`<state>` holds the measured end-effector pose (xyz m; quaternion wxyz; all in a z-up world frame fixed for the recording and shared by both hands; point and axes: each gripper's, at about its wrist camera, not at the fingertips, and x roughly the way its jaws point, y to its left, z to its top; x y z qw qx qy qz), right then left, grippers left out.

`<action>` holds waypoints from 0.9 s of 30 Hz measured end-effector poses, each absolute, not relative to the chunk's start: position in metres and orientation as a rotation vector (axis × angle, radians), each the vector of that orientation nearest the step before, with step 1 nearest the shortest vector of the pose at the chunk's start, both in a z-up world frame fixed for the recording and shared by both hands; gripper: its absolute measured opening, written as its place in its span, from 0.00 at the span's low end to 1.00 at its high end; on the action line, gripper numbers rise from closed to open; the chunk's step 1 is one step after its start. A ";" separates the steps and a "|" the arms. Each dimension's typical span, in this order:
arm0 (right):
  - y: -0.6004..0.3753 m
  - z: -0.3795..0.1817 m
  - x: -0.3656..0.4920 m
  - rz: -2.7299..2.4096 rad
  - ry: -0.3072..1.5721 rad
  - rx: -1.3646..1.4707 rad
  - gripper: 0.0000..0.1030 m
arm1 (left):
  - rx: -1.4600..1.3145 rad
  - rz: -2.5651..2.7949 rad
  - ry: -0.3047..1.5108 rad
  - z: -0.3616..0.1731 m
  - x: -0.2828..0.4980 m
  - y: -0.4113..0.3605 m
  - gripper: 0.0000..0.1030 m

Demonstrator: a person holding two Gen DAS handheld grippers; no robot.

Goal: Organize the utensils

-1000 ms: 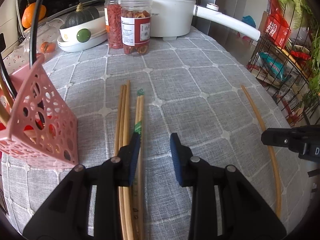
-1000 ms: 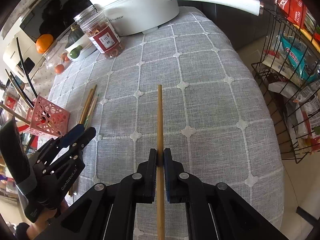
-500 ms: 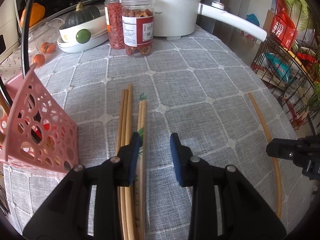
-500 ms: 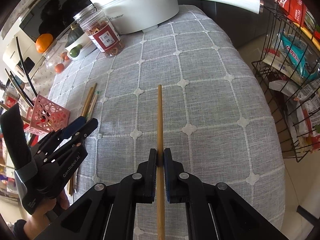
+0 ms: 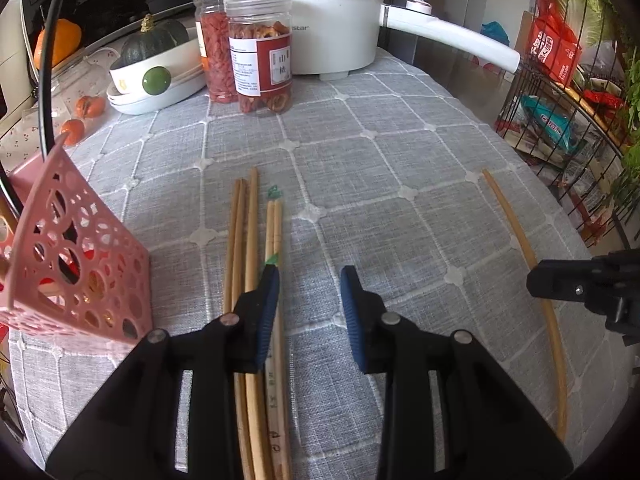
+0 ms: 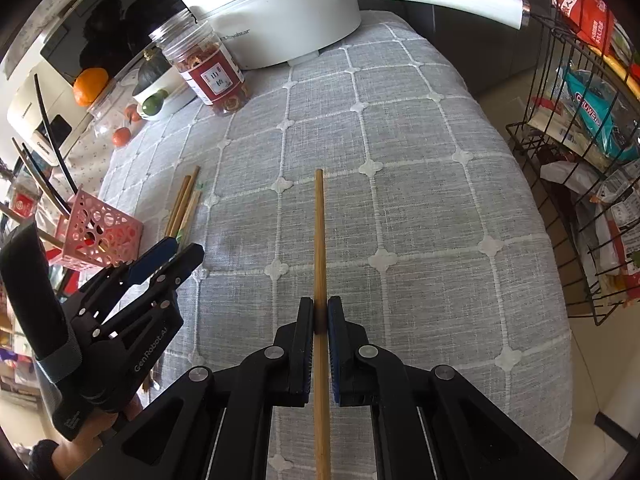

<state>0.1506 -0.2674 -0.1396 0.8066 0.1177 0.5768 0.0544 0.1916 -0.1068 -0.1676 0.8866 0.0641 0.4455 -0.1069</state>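
Observation:
A single brown chopstick [image 6: 319,232] lies lengthwise on the grey checked tablecloth, and my right gripper [image 6: 320,305] is shut on its near part. In the left wrist view the same chopstick [image 5: 516,232] curves along the right side, with the right gripper [image 5: 560,286] at its edge. Several more chopsticks [image 5: 250,236] lie side by side further left. My left gripper [image 5: 309,276] hovers open over them; its left finger covers them and bare cloth shows between the pads. The pink perforated utensil basket [image 5: 76,256] stands at the left, with utensils in it.
At the back of the table are a white electric pot [image 5: 320,20] with a long handle, two jars [image 5: 260,64] and a bowl holding a green squash [image 5: 154,40]. A black wire rack [image 5: 560,120] full of packets stands off the table's right edge.

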 end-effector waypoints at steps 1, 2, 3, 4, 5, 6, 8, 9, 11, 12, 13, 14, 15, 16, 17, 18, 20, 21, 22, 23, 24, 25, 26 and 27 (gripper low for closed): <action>-0.267 -0.140 0.151 0.117 1.234 0.252 0.07 | 0.133 -0.217 0.928 -0.168 0.193 -0.106 0.32; -0.267 -0.140 0.151 0.117 1.234 0.252 0.07 | 0.130 -0.215 0.932 -0.168 0.193 -0.106 0.32; -0.267 -0.140 0.151 0.116 1.235 0.252 0.07 | 0.132 -0.208 0.934 -0.168 0.194 -0.105 0.32; -0.267 -0.140 0.151 0.116 1.235 0.252 0.07 | 0.134 -0.198 0.937 -0.168 0.195 -0.104 0.32; -0.267 -0.140 0.151 0.116 1.236 0.253 0.07 | 0.129 -0.190 0.948 -0.169 0.197 -0.101 0.32; -0.268 -0.140 0.151 0.116 1.236 0.253 0.07 | 0.121 -0.180 0.961 -0.171 0.199 -0.099 0.32; -0.268 -0.140 0.151 0.117 1.237 0.255 0.07 | 0.109 -0.174 0.969 -0.174 0.200 -0.095 0.32; -0.268 -0.140 0.151 0.118 1.237 0.256 0.07 | 0.108 -0.175 0.968 -0.174 0.200 -0.095 0.32; -0.268 -0.140 0.152 0.120 1.236 0.254 0.07 | 0.115 -0.174 0.969 -0.174 0.200 -0.096 0.32; -0.267 -0.139 0.152 0.121 1.235 0.252 0.07 | 0.116 -0.173 0.971 -0.174 0.200 -0.096 0.31; -0.267 -0.139 0.152 0.122 1.235 0.251 0.07 | 0.113 -0.177 0.976 -0.174 0.201 -0.097 0.28; -0.267 -0.139 0.152 0.123 1.236 0.252 0.07 | 0.110 -0.182 0.982 -0.173 0.200 -0.098 0.17; -0.267 -0.138 0.152 0.126 1.234 0.252 0.07 | 0.113 -0.184 0.988 -0.172 0.200 -0.099 0.08; -0.266 -0.136 0.152 0.128 1.228 0.252 0.07 | 0.118 -0.188 0.993 -0.171 0.197 -0.101 0.08; -0.266 -0.134 0.151 0.132 1.220 0.252 0.07 | 0.120 -0.198 0.997 -0.170 0.194 -0.102 0.07; -0.265 -0.131 0.149 0.137 1.210 0.251 0.07 | 0.124 -0.209 0.998 -0.166 0.190 -0.104 0.07; -0.264 -0.123 0.146 0.148 1.189 0.255 0.07 | 0.133 -0.229 0.984 -0.157 0.179 -0.107 0.07; -0.264 -0.119 0.143 0.154 1.178 0.257 0.07 | 0.131 -0.241 0.975 -0.150 0.173 -0.107 0.07; -0.263 -0.114 0.141 0.157 1.166 0.260 0.07 | 0.129 -0.251 0.967 -0.144 0.168 -0.107 0.07; -0.263 -0.109 0.138 0.159 1.155 0.262 0.07 | 0.126 -0.262 0.959 -0.138 0.161 -0.107 0.06; -0.262 -0.104 0.136 0.162 1.143 0.266 0.07 | 0.123 -0.274 0.952 -0.132 0.155 -0.106 0.06; -0.262 -0.099 0.133 0.165 1.131 0.270 0.07 | 0.121 -0.288 0.946 -0.125 0.148 -0.105 0.05; -0.261 -0.093 0.130 0.168 1.118 0.273 0.07 | 0.120 -0.302 0.938 -0.119 0.141 -0.105 0.05; -0.260 -0.087 0.126 0.172 1.104 0.274 0.07 | 0.120 -0.315 0.930 -0.113 0.134 -0.104 0.05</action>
